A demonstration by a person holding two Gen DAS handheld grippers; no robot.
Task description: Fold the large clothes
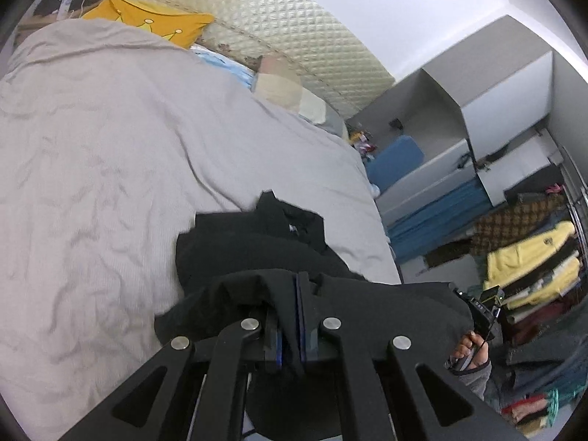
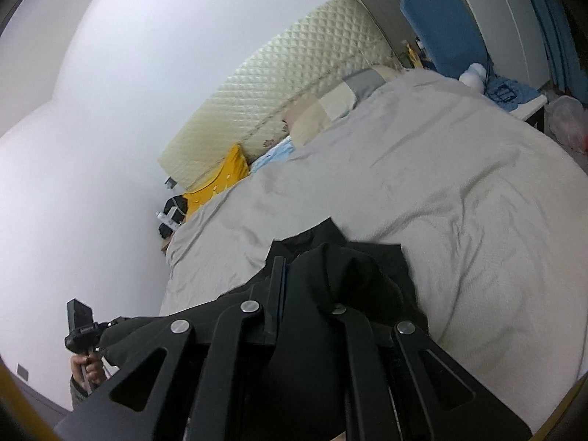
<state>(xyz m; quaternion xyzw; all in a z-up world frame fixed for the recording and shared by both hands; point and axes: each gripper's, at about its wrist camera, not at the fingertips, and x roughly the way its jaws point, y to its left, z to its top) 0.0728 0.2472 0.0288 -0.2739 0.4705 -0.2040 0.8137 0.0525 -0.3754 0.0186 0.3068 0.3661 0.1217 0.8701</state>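
Note:
A large black garment [image 1: 257,242] hangs between both grippers over the near edge of a bed with a grey cover [image 1: 92,154]. Its far end rests bunched on the cover. My left gripper [image 1: 290,294] is shut on a fold of the black fabric, which drapes over its fingers. In the right wrist view the black garment [image 2: 341,268] covers my right gripper [image 2: 290,275], which is shut on it. The grey cover [image 2: 459,191] spreads beyond. The right finger is hidden under cloth.
A yellow pillow [image 1: 147,18] and a quilted headboard [image 1: 275,25] lie at the bed's far end. White cabinets [image 1: 496,110] and stacked clothes [image 1: 529,272] stand to the right of the bed. A blue pad [image 2: 441,25] leans by the wall.

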